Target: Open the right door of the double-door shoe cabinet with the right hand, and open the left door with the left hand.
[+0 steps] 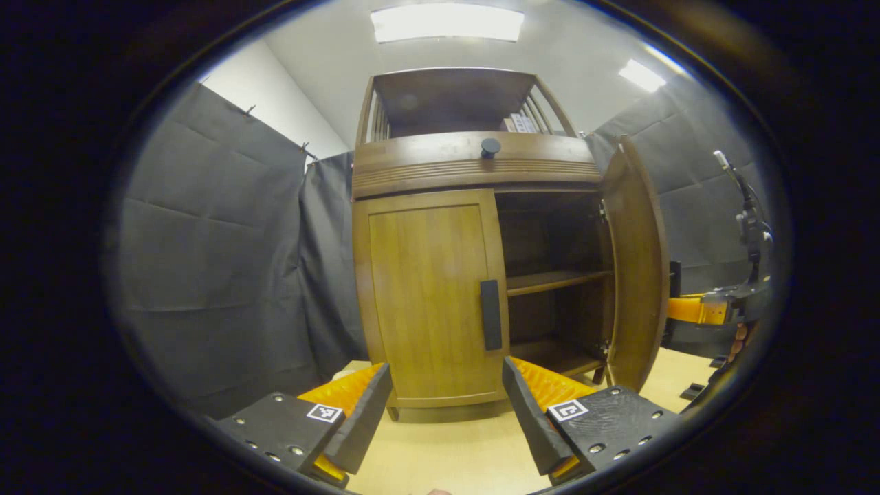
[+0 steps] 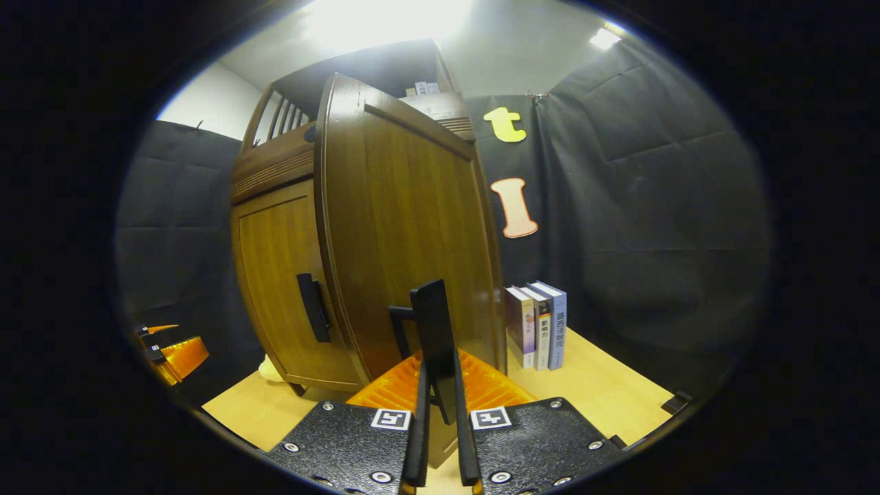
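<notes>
In the left gripper view the shoe cabinet (image 1: 474,240) stands upright on the pale table (image 1: 447,454), its long axis vertical, front facing the camera. The left door (image 1: 430,302) is closed flat, its dark handle (image 1: 490,315) a vertical bar at the door's 3 o'clock edge. The right door (image 1: 636,268) is swung out on its hinges, edge-on toward 3 o'clock, baring a shelf (image 1: 557,280) inside. The left gripper (image 1: 447,405) hangs in front of the closed door at 6 o'clock, fingers wide apart and holding nothing.

In the right gripper view the right gripper (image 2: 440,405) is clamped on the right door's handle (image 2: 434,337), a vertical bar pinched between both fingers. The open door's face (image 2: 405,227) rises toward 12 o'clock. Three books (image 2: 540,323) stand upright just beside it at 3 o'clock.
</notes>
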